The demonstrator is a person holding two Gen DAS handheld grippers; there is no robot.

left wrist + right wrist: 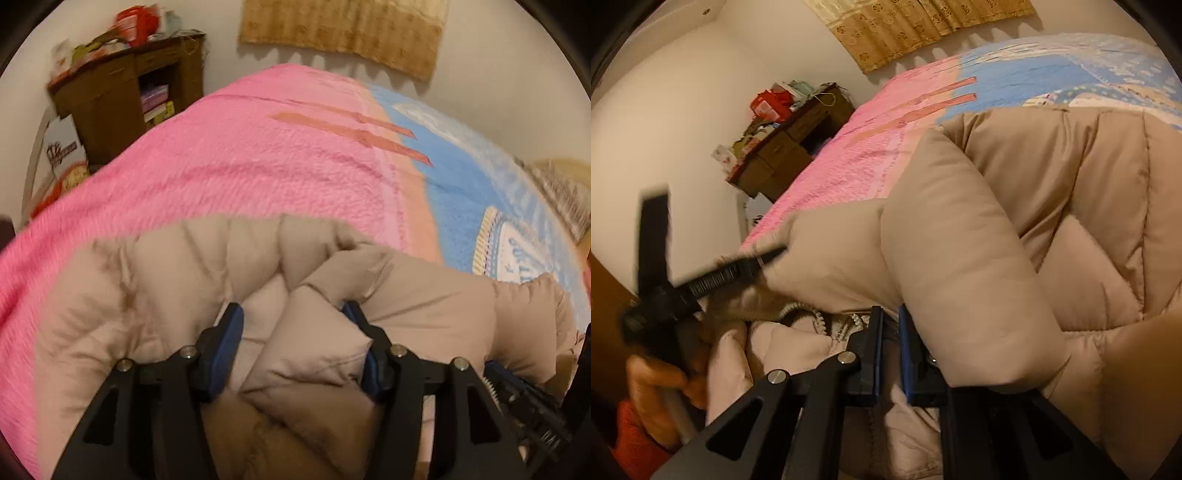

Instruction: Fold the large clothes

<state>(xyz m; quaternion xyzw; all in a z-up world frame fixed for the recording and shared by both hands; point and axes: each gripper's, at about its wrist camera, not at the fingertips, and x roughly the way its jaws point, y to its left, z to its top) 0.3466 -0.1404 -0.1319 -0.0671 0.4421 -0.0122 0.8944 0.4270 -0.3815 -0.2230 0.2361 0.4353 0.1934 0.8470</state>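
Observation:
A beige puffer jacket [177, 280] lies on a bed with a pink and blue blanket [258, 166]. In the left wrist view my left gripper [291, 317] has its jaws wide apart, with a thick fold of the jacket bunched between them. In the right wrist view my right gripper [891, 325] is nearly shut on a thin edge of the jacket [960, 240] near its zipper [820, 321]. A padded sleeve drapes over the right finger. The left gripper [768, 258] shows at the left of the right wrist view, touching the jacket.
A brown wooden cabinet [122, 96] piled with clutter stands by the bed's far left corner. A tan curtain [343, 26] hangs on the white wall behind the bed. The person's hand [661, 376] holds the left gripper's handle.

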